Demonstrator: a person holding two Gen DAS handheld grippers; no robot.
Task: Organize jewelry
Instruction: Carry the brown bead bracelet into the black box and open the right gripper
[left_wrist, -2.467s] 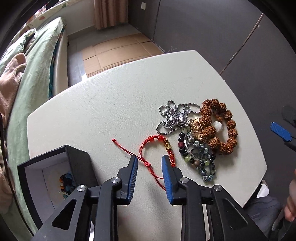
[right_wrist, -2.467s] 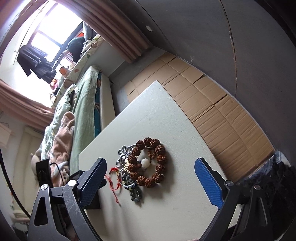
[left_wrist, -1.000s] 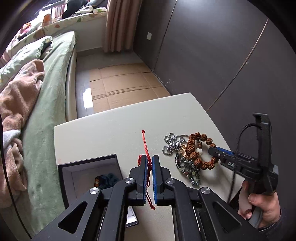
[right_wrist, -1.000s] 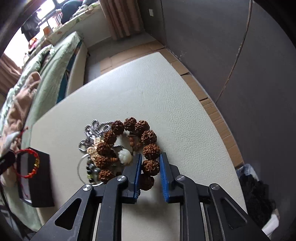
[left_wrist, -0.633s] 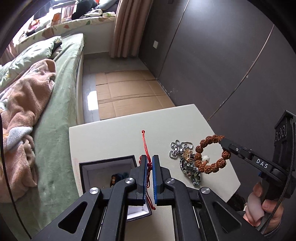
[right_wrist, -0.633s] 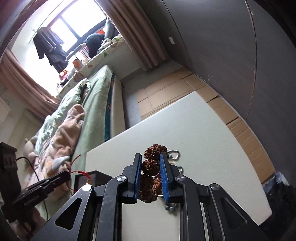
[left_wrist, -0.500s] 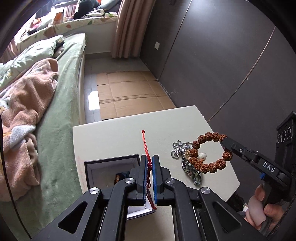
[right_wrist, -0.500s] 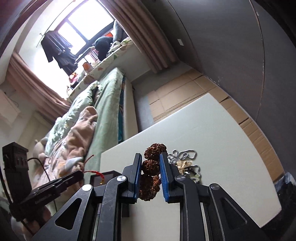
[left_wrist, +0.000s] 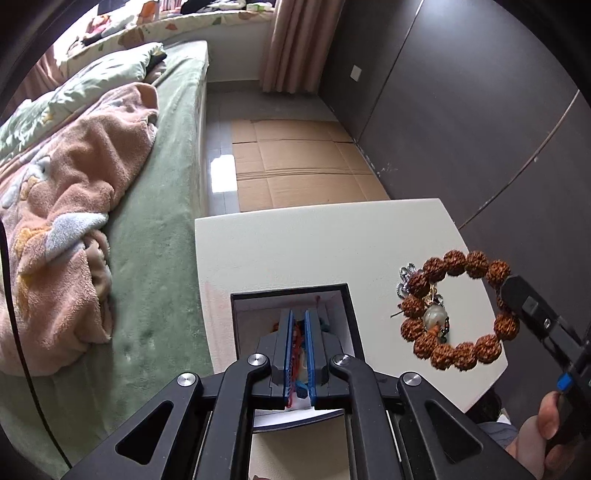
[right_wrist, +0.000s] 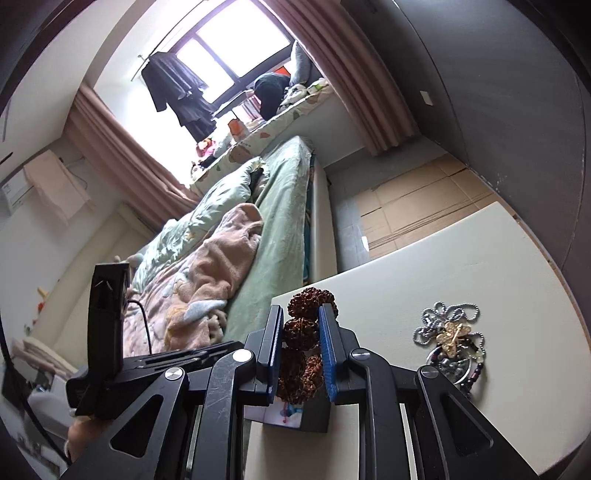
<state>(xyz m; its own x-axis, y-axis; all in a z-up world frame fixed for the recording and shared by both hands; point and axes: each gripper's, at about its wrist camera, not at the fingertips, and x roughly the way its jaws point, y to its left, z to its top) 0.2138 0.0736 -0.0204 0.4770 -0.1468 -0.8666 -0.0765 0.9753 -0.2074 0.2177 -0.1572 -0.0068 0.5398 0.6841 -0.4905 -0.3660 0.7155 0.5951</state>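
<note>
One bead bracelet (brown) between jaws.

red cord over box, beads lifted (airborne)

bead bracelet: rough, knobbly seed, maybe wood | chain: shiny metal | table: matt, finely textured
</note>
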